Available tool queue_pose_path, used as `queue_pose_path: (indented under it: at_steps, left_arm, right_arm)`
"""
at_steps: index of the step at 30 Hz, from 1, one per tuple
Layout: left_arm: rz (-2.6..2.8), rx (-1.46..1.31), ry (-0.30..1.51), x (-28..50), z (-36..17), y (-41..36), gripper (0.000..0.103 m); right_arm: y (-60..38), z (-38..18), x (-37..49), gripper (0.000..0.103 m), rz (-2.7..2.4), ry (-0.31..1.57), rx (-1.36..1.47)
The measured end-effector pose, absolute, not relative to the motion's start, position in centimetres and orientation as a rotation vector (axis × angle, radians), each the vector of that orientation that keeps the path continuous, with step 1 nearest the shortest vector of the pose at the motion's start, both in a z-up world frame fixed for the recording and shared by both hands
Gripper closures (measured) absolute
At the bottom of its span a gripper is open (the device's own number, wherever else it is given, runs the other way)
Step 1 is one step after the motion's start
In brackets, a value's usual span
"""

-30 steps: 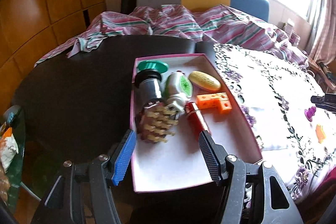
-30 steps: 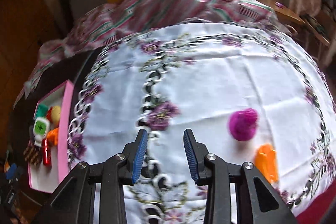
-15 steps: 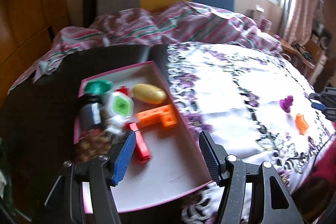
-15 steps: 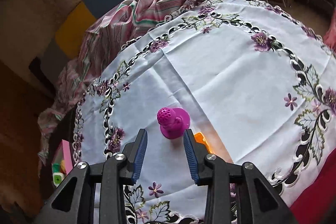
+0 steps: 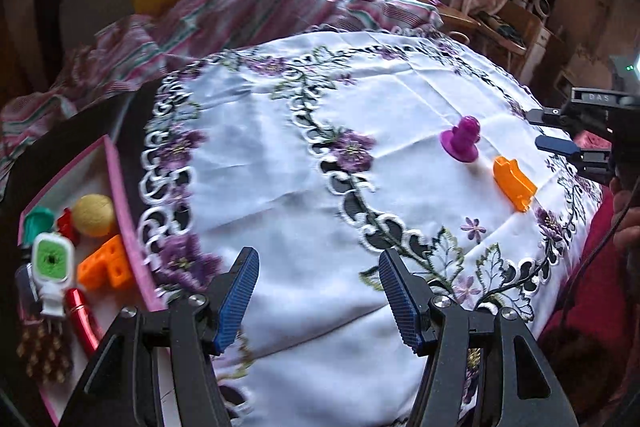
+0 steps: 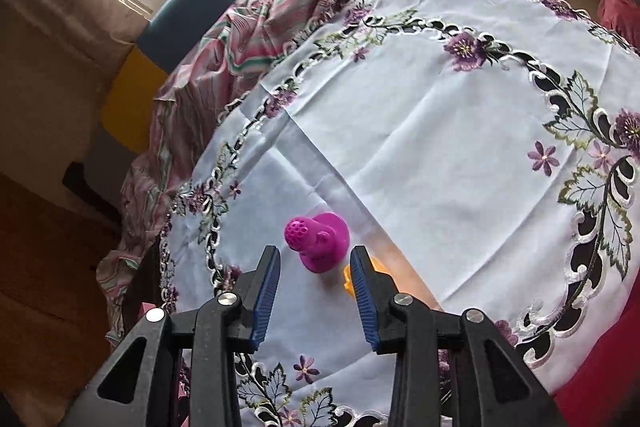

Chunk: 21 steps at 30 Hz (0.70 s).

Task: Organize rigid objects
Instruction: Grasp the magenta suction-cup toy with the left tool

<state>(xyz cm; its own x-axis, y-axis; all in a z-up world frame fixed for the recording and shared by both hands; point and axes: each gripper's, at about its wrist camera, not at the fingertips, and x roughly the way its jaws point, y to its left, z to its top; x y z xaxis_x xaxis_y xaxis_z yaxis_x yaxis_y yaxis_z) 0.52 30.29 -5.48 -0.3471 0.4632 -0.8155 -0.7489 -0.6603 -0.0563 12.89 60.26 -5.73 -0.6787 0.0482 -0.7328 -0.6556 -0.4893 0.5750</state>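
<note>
A purple knobbed piece [image 5: 460, 143] stands on the white embroidered cloth [image 5: 312, 155], with an orange block [image 5: 514, 187] just beside it. My right gripper [image 6: 315, 255] is open, its tips a little short of the purple piece [image 6: 316, 243]. The orange block [image 6: 347, 277] is partly hidden behind its right finger. In the left wrist view the right gripper [image 5: 536, 129] comes in from the right edge, apart from both pieces. My left gripper [image 5: 316, 263] hangs open over the cloth's near part with nothing between its fingers.
A pink-rimmed box [image 5: 124, 223] sits at the left on the dark table, holding a yellow oval [image 5: 94, 215], an orange brick [image 5: 106, 267], a green-and-white piece [image 5: 52, 261], a red tube [image 5: 82, 319] and more. Striped fabric [image 5: 256, 11] lies bunched at the back.
My left gripper swung right, from over the pink box to over the cloth. The right gripper rolled and closed in on the purple piece, then held still. Both jaws kept their width.
</note>
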Motion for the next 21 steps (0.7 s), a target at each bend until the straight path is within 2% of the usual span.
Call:
queue_pose_path:
  at_steps: [4, 21]
  left_arm:
    - [1.995, -1.104, 0.423, 0.4, -6.0, 32.6, 0.028]
    - [1.769, -0.944, 0.528, 1.7, -6.0, 49.5, 0.028]
  right_arm:
    - [60.3, -5.4, 13.3, 0.067, 2.214, 1.249, -0.869]
    - [61.0, -4.7, 15.4, 0.067, 2.233, 1.362, -0.66]
